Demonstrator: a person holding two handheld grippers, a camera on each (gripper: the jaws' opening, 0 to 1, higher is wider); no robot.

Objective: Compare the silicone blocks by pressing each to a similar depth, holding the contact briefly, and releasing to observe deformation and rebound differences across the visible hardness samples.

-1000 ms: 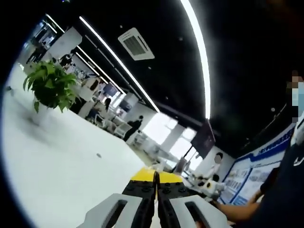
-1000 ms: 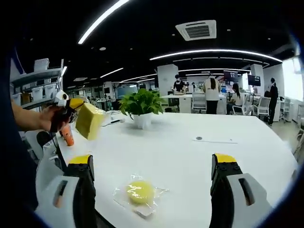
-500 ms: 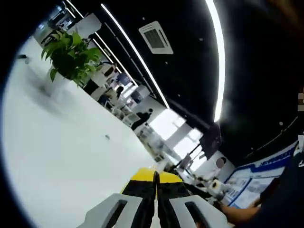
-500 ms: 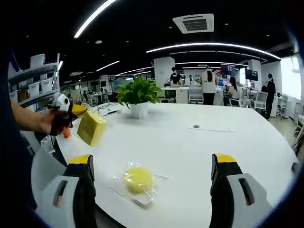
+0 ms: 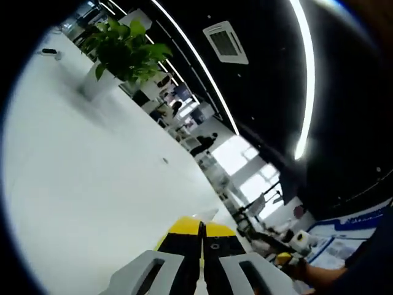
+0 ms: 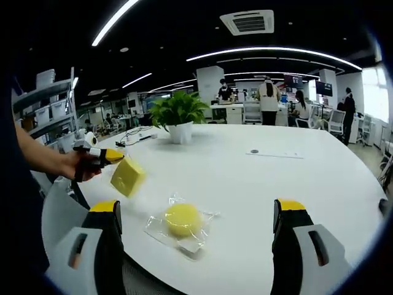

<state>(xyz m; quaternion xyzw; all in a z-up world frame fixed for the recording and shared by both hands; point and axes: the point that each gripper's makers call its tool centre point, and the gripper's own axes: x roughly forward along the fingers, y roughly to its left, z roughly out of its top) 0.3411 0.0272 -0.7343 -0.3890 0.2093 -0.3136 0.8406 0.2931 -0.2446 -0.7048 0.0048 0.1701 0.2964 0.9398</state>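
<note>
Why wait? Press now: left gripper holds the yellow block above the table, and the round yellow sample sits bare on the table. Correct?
Not quite. The round yellow sample lies on a clear plastic wrapper, as the right gripper view shows. The left gripper does hold the yellow block above the table.
</note>
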